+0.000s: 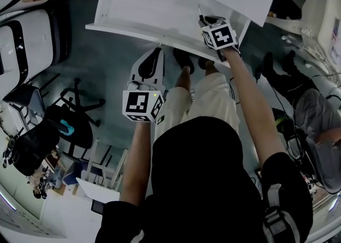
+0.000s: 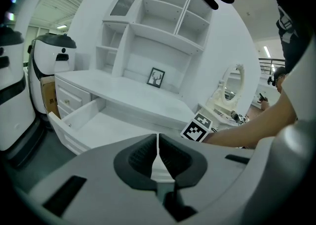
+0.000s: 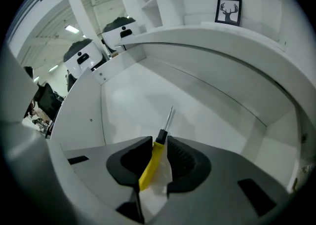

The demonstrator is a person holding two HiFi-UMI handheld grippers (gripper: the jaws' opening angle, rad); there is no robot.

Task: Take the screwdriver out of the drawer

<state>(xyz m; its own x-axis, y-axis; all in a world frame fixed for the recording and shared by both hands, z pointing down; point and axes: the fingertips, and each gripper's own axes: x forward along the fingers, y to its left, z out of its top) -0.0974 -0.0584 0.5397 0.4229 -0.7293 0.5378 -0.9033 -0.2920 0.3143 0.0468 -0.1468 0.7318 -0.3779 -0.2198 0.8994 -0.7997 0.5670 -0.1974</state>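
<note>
Right gripper [image 3: 160, 141] clamped on the screwdriver [image 3: 152, 160] inside the open drawer [image 3: 143, 88]
We see its yellow handle, black collar and thin metal shaft; the handle's butt is lost inside the gripper. Bare drawer floor surrounds the tip, under the table's [image 3: 222, 36] overhanging edge. Our left gripper [image 2: 157, 142] hangs outside the drawer, jaws together and empty.

The left gripper [image 1: 156, 51] is held out in front of the body, pointing forward and somewhat down, its jaws pressed together with nothing between them. The bare left forearm [image 1: 136, 162] runs straight up to the gripper's marker cube [image 1: 143, 106]. The right arm [image 1: 256, 103] reaches further forward, stretched out, with the wrist bent so that the right gripper [image 1: 202, 19] points steeply down. Its jaws are clamped on the yellow handle of the screwdriver [image 3: 150, 165], whose shaft sticks out past the fingertips.
</note>
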